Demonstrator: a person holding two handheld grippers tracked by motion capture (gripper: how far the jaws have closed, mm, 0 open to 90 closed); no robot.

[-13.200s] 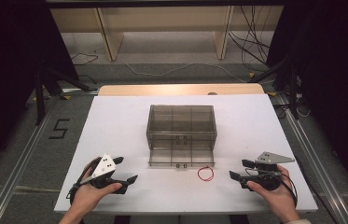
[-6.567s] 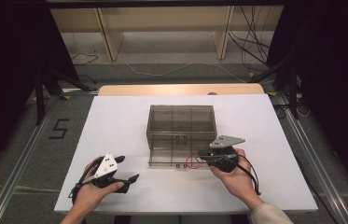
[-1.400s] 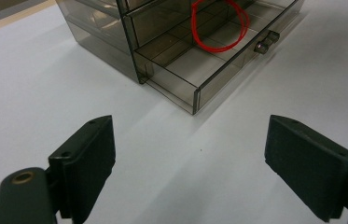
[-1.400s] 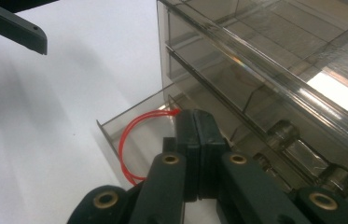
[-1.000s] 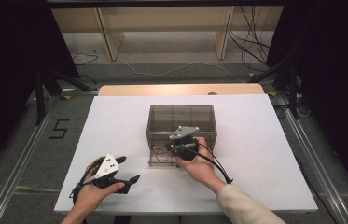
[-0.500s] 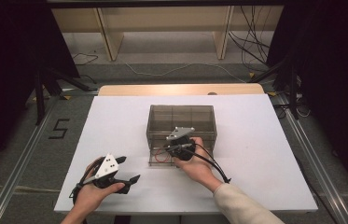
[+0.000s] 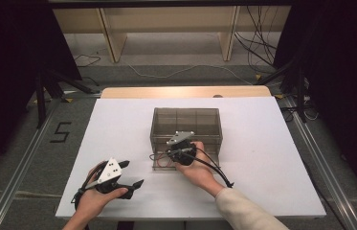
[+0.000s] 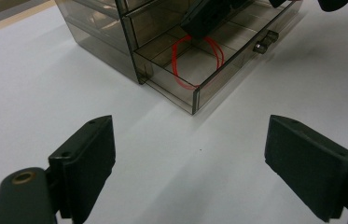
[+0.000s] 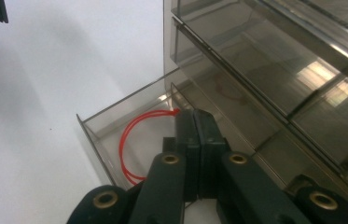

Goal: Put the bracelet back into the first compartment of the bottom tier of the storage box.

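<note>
A white table spreads under both tongs, with a person's hands coming in from its near edge. Just beyond the right tongs stands a smoky, see-through drawer cabinet, its bottom drawer pulled out toward the person.

The right tongs reach down into that open drawer, held in the person's right hand, whose cream sleeve runs back to the near edge. Their jaws are pressed together, and in the right gripper view the tip pinches one end of a red rubber band. The band curves away from the tip, toward the drawer's front corner, and rests against the drawer floor. In the left gripper view the same red band hangs as a loop below the dark jaw tip, inside the front compartment of the drawer.

The left tongs sit well apart from the cabinet, nearer the table's near-left corner, held low in the left hand. Their jaws are spread wide with nothing between them, pointing toward the drawer's front corner across bare white tabletop.

A black cable trails from the right tongs across the table beside the wrist.
</note>
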